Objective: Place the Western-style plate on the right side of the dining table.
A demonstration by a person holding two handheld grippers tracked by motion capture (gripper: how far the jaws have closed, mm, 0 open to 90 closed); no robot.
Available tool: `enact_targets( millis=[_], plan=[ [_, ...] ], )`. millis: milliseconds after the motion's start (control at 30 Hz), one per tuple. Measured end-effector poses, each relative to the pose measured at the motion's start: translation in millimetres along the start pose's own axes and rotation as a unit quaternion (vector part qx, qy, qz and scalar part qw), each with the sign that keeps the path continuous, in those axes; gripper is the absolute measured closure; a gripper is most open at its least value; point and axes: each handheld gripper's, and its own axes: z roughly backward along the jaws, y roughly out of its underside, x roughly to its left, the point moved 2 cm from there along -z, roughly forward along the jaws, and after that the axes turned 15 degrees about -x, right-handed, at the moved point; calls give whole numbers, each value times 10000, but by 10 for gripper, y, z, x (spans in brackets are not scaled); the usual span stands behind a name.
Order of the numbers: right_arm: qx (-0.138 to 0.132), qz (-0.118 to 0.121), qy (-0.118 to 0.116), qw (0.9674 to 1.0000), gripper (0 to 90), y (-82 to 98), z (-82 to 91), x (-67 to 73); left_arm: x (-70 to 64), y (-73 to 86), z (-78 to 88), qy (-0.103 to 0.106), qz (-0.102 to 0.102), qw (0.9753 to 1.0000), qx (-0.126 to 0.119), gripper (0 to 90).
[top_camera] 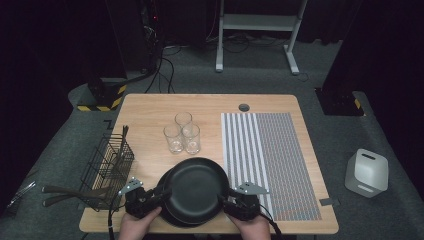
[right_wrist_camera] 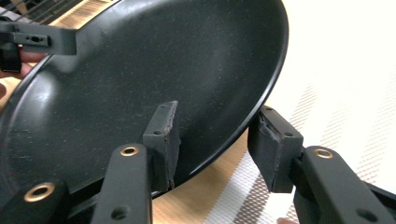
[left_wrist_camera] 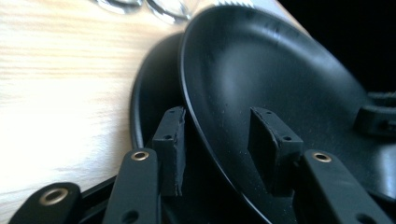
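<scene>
Two black plates lie stacked near the table's front edge. The upper plate (top_camera: 197,187) (left_wrist_camera: 261,70) (right_wrist_camera: 154,70) is tilted and shifted right, off the lower plate (top_camera: 165,181) (left_wrist_camera: 149,93). My left gripper (top_camera: 162,192) (left_wrist_camera: 219,140) takes its left rim, with one pad (left_wrist_camera: 170,140) under the rim and the other on the inner face. At the right rim my right gripper (top_camera: 225,197) (right_wrist_camera: 215,140) straddles the edge, with one pad (right_wrist_camera: 163,135) on the inside and one below. Both are shut on this plate.
Three clear glasses (top_camera: 182,134) stand just behind the plates. At the left a black wire basket (top_camera: 107,162) holds utensils, and dark handles (top_camera: 60,192) stick out past the table edge. A striped placemat (top_camera: 270,160) covers the right half. A white container (top_camera: 367,172) sits on the floor.
</scene>
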Motion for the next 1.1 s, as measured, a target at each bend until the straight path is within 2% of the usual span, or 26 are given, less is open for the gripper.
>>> enact_targets(
  millis=[233,300,333,367,467,567,767,867,900,1067,1100],
  plan=[
    [-13,-30,0,10000,557,-9,-8,-22,-1,12,1,-39,-14,10000,-64,593],
    [19,-73,24,10000,557,-16,-26,-20,-8,19,1,-62,-125,9999,-68,600],
    [10,-2,51,10000,558,-25,-43,-16,-8,19,1,-62,-125,9999,-68,614],
    [33,22,73,10000,566,-38,-60,-4,-24,18,-3,-111,-267,9996,-29,628],
    [49,26,107,9999,582,-78,-152,-16,7,18,5,-36,-43,10000,-48,628],
    [38,-3,144,9999,604,-126,-245,-77,16,11,7,-2,-43,10000,-40,631],
    [0,77,189,9998,637,-206,-327,-137,20,17,7,15,-44,10000,-77,631],
    [12,45,152,9999,595,-197,-321,-140,22,16,6,27,-36,10000,-69,630],
    [36,-80,79,9999,538,-162,-292,-126,22,15,6,35,-56,10000,-65,630],
    [159,-257,-14,9995,462,-80,-242,-112,24,16,6,46,-70,9999,-65,629],
    [195,-362,-81,9991,445,-42,-220,-94,24,16,5,52,-76,9999,-68,629]
  ],
)
